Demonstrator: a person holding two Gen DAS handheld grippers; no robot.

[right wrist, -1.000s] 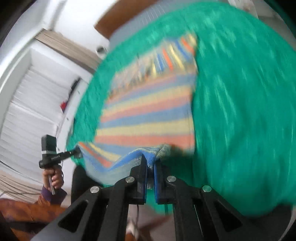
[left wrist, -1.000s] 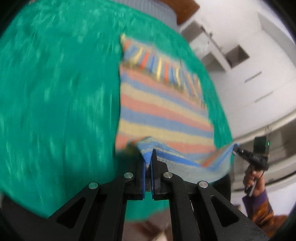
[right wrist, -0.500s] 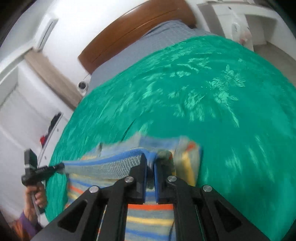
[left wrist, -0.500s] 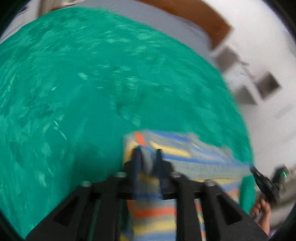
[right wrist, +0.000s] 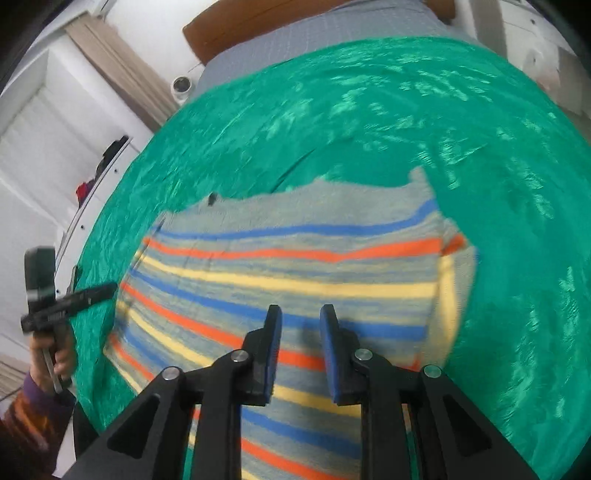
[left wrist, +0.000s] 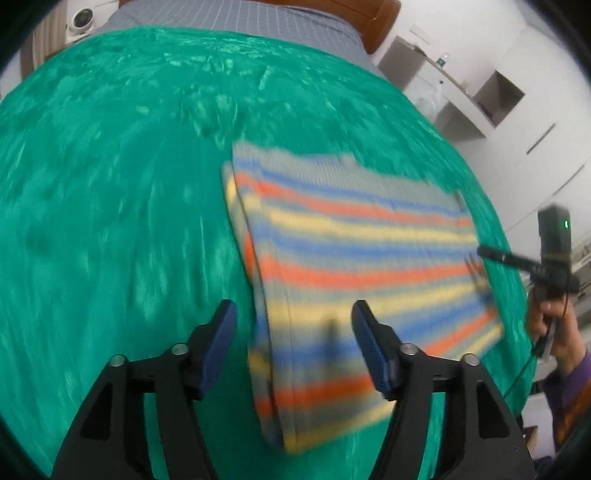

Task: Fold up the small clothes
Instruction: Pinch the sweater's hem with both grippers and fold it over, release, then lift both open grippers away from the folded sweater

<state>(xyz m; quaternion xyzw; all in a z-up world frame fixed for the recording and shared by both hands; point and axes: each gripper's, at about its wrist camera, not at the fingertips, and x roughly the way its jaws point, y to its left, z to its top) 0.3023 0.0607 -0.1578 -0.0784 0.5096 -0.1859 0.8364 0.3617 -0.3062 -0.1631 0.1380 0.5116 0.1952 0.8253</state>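
Observation:
A small striped garment (left wrist: pixel 354 266) in blue, orange, yellow and grey lies folded in half on the green bedspread (left wrist: pixel 110 192). It also shows in the right wrist view (right wrist: pixel 295 269), with a grey hem at its far edge. My left gripper (left wrist: pixel 293 314) is wide open and empty, just above the garment's near left corner. My right gripper (right wrist: pixel 299 314) is open with a narrower gap, empty, over the garment's near part. Each gripper shows in the other's view, the right one (left wrist: pixel 487 254) and the left one (right wrist: pixel 99 291), at the garment's side edge.
The green bedspread (right wrist: pixel 498 184) covers a bed with a grey sheet (left wrist: pixel 236 18) and a brown headboard (right wrist: pixel 229 29) at the far end. White cabinets and shelves (left wrist: pixel 498 92) stand to one side. A white cupboard (right wrist: pixel 55 147) and a curtain stand to the other.
Both grippers carried the garment's near edge forward over the rest, folding it in half. They then opened, let go, and pulled back toward the near side.

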